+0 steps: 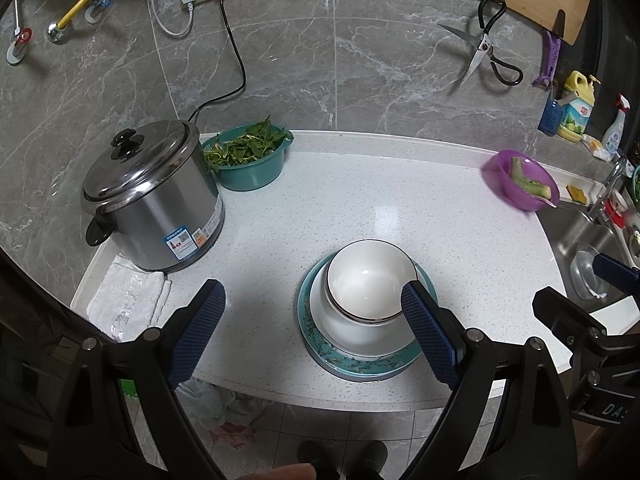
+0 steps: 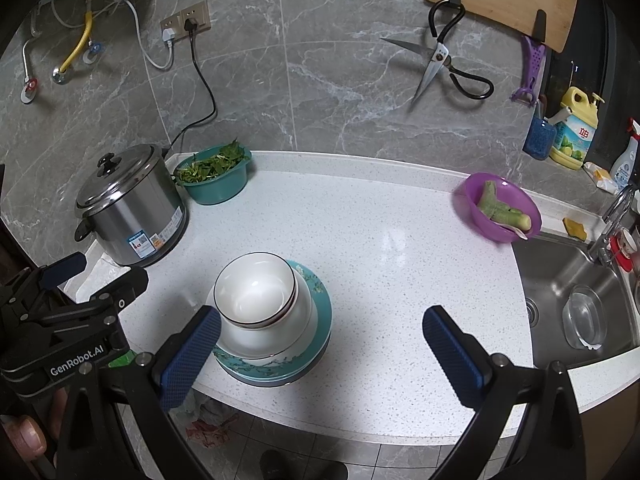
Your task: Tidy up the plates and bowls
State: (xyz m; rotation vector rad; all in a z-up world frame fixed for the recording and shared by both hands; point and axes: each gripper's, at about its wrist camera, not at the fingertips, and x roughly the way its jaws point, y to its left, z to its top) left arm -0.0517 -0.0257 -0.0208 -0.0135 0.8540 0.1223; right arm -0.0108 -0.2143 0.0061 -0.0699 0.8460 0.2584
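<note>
A small white bowl [image 1: 370,278] with a dark rim sits nested in a larger white bowl [image 1: 356,330], which stands on a teal floral plate [image 1: 360,364] near the counter's front edge. The same stack shows in the right wrist view: small bowl [image 2: 254,288], larger bowl [image 2: 272,334], plate [image 2: 316,308]. My left gripper [image 1: 314,332] is open and empty, held above the counter edge, its right finger in front of the stack. My right gripper [image 2: 320,356] is open and empty, its left finger beside the stack.
A steel rice cooker [image 1: 150,200] stands back left with a teal basin of greens [image 1: 250,160] beside it. A purple bowl with vegetable pieces [image 1: 520,180] sits by the sink [image 2: 576,292]. A folded white cloth [image 1: 124,296] lies at the left. Scissors [image 2: 440,64] hang on the wall.
</note>
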